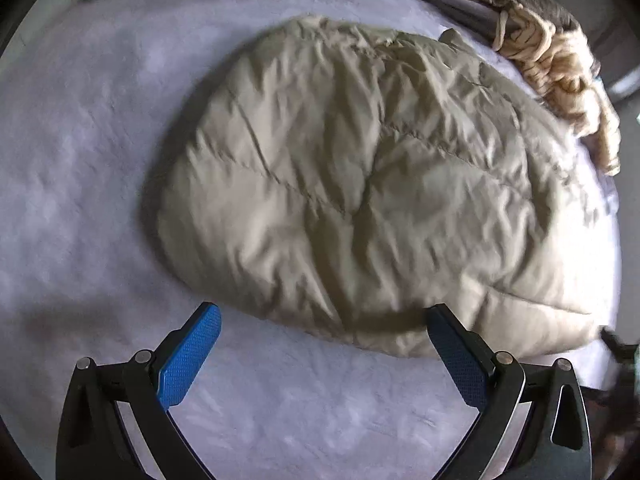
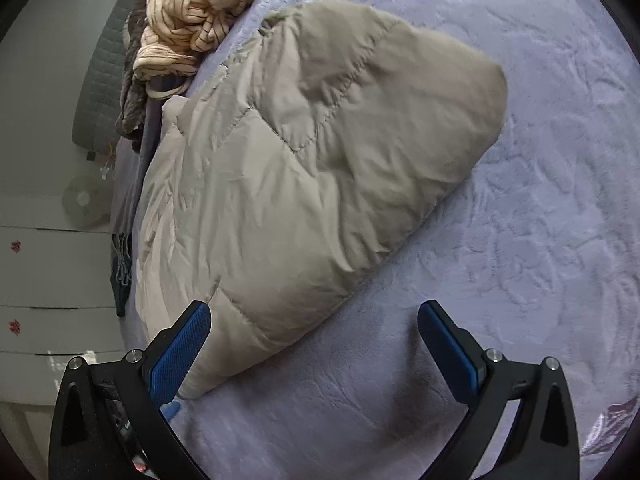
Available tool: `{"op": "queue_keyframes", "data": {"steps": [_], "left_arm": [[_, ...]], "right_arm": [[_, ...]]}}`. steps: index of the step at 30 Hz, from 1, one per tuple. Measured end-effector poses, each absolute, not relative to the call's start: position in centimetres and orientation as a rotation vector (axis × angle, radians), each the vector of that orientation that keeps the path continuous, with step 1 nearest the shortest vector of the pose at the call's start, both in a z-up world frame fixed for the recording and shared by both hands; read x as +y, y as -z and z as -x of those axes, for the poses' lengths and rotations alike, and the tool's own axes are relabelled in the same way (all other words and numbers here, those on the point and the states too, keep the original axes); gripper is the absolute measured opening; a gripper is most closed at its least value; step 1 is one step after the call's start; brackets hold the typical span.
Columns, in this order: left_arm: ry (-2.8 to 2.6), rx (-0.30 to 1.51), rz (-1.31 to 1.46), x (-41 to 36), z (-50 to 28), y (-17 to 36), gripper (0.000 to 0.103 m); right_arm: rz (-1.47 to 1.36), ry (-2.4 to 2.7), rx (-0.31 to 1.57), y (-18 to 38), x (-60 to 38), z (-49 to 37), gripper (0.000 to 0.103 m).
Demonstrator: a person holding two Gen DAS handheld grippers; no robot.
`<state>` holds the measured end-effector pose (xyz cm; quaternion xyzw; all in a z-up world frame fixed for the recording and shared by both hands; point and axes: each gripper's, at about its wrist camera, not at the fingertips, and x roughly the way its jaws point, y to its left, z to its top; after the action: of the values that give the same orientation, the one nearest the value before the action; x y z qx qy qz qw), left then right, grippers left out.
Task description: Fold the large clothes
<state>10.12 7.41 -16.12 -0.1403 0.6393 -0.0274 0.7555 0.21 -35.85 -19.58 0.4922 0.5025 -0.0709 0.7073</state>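
Note:
A beige quilted puffer jacket lies folded into a compact bundle on a lavender fleece blanket. It also shows in the right wrist view. My left gripper is open and empty, hovering just above the jacket's near edge. My right gripper is open and empty over the jacket's lower corner, its left finger above the fabric and its right finger above the blanket.
A pile of cream striped and brown clothes lies at the bed's edge beyond the jacket, also in the left wrist view. White drawers and a small fan stand beside the bed.

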Motion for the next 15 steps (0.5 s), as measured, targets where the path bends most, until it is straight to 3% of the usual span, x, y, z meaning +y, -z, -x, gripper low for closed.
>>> {"op": "queue_keyframes", "data": {"steps": [6,15], "left_arm": [[0.147,1.388,0.599,10.2,-9.2,17.6,0.103],[0.085,1.321,0.767,12.4,-12.5,20.3,0.103]], "right_arm": [[-1.145,0.131,1.112,20.4,-35.7,-0.8,0.103],[-1.351,0.032,1.010,22.2,-36.8,-3.6,0.103]]}}
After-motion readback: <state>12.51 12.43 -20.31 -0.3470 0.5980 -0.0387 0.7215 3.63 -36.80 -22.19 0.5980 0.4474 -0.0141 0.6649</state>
